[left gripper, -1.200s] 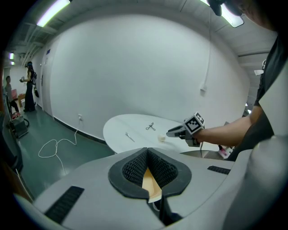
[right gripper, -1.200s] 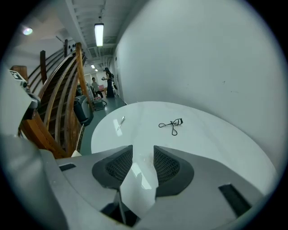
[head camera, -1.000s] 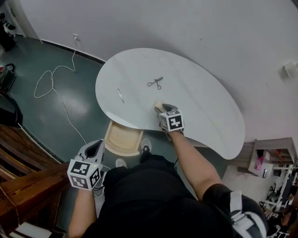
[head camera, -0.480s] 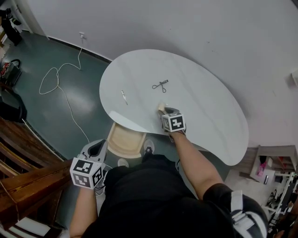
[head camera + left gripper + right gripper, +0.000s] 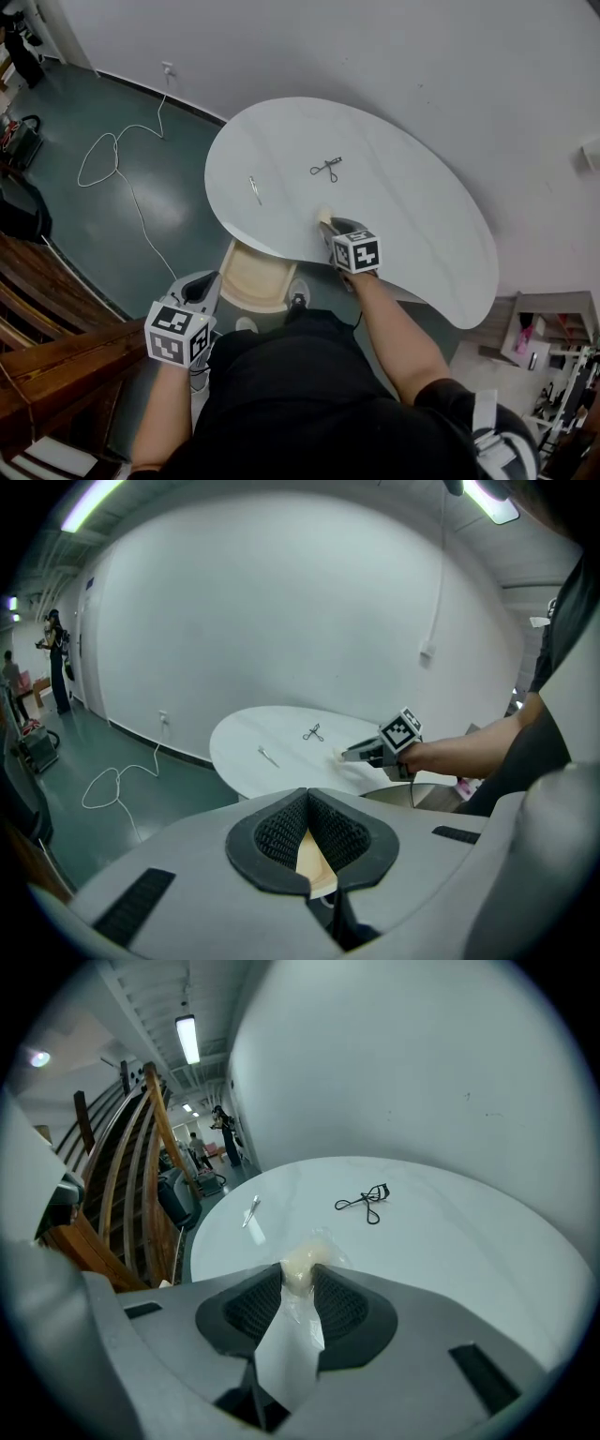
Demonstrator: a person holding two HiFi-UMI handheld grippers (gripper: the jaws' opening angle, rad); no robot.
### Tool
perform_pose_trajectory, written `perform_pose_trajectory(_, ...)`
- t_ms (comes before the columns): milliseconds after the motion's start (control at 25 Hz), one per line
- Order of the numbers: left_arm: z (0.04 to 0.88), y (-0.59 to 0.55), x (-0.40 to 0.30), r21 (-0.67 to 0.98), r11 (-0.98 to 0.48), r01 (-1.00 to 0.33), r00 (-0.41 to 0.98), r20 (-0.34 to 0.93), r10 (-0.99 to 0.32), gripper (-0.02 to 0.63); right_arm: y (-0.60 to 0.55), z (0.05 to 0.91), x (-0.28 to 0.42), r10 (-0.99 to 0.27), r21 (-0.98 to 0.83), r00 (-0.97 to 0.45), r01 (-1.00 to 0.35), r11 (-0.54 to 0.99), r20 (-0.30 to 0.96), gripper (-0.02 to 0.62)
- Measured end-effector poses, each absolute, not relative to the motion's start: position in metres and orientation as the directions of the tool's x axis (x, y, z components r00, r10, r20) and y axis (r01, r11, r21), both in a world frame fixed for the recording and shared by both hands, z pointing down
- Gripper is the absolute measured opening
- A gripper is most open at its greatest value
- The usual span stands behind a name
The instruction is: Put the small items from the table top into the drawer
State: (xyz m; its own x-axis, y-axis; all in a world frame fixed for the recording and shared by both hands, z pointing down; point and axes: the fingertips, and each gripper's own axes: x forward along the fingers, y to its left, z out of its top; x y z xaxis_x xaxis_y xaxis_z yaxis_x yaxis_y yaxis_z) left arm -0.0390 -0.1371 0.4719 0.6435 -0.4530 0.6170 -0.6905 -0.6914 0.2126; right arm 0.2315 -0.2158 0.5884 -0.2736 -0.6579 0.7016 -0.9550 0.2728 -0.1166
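A small cream item in clear wrap (image 5: 298, 1262) lies near the front edge of the white table (image 5: 422, 216). My right gripper (image 5: 298, 1274) has just been closing on it, and both pads now touch its sides. From above, that gripper (image 5: 328, 223) rests on the table with the cream item (image 5: 324, 215) at its tips. Further back on the table lie a black eyelash curler (image 5: 326, 168) and a small metal tool (image 5: 255, 188). The open wooden drawer (image 5: 251, 277) sticks out under the table's front edge. My left gripper (image 5: 192, 291) hangs left of the drawer, shut and holding nothing.
A white cable (image 5: 112, 159) loops over the green floor to the left of the table. Wooden stair rails (image 5: 56, 347) stand at the lower left. The person's shoes (image 5: 294, 292) are beside the drawer. A plain wall runs behind the table.
The right gripper has shifted slightly along the table's front edge, still at the cream item. The left gripper has stayed where it was.
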Motion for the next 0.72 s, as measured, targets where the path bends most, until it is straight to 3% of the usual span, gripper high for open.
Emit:
perform_pose_trajectory(440,0.491,-0.119,-0.059,0.225,-0.711,-0.666,0.662,0.617,-0.425,0.015,-0.154,0.573,0.156,-0.636,-0.101,-0.36,-0.909,0.405,0.683,0.108)
perform_pose_trajectory(720,0.502,-0.104,-0.067,0.234,-0.718,-0.655,0.672,0.614,-0.413,0.015,-0.107,0.596,0.101,-0.544,-0.135,-0.44,-0.85,0.51,0.715,0.109)
